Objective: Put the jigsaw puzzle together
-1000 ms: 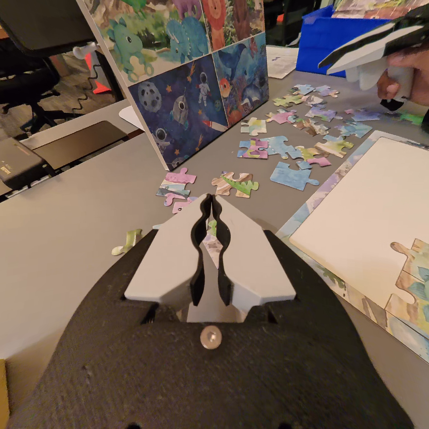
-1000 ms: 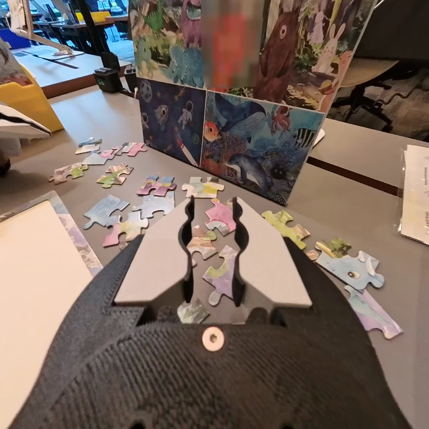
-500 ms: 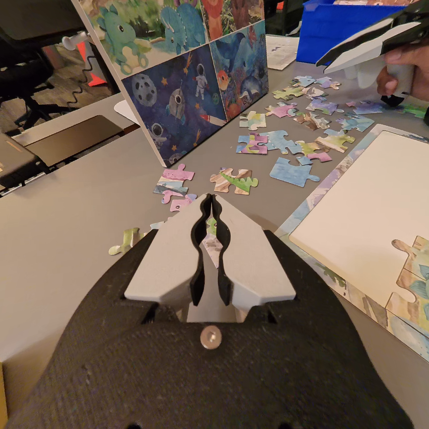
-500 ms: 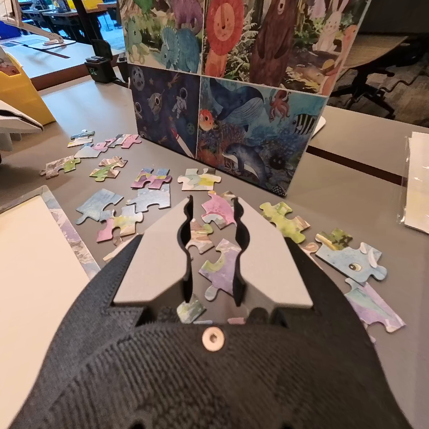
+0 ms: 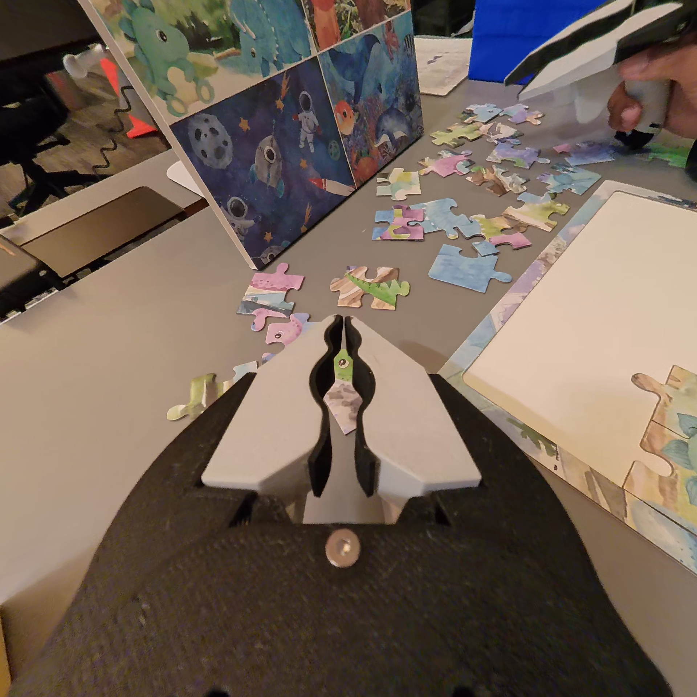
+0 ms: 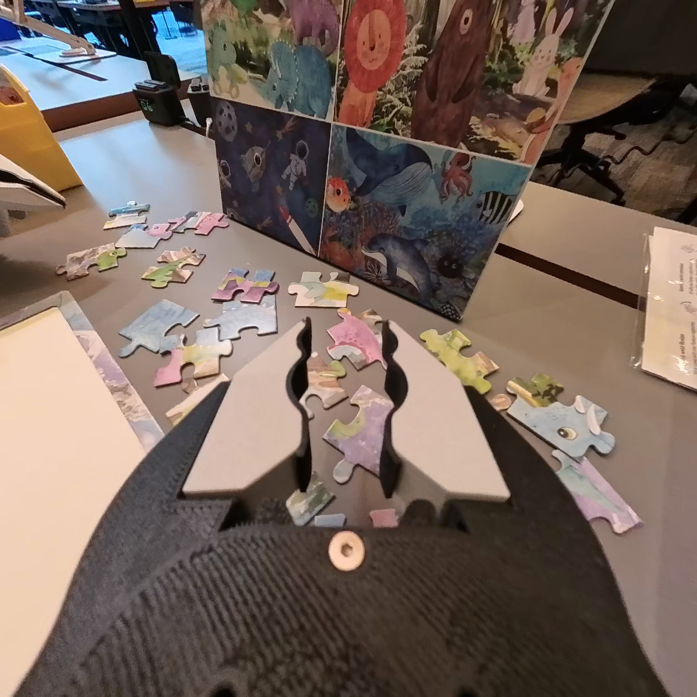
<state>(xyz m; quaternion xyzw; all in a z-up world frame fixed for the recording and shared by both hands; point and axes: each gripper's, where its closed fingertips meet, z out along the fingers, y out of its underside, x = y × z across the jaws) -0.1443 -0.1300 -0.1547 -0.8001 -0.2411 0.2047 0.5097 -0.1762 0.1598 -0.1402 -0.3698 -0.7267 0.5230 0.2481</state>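
A green-and-grey cardboard puzzle piece (image 5: 342,392) is pinched edge-on in the left claw (image 5: 340,320); the right claw (image 6: 346,327) is held wide above loose pieces.

An office or lab workroom, set up for tabletop recording.

Grey desks (image 6: 565,339) stand end to end, a dark seam running between two of them; more long tables (image 6: 75,71) fill the room behind, in rows; a swivel chair (image 6: 603,124) on castors sits on patterned carpet (image 5: 75,124), and a coiled cable (image 5: 113,128) hangs beside another chair base; a small black device (image 6: 156,100) with a lit green display rests on the desk, cables plugged in behind it; a blue bin (image 5: 528,34) and a yellow bin (image 6: 26,143) stand at the edges; bagged printed sheets (image 6: 671,301) lie to one side; the light is dim and indoor.
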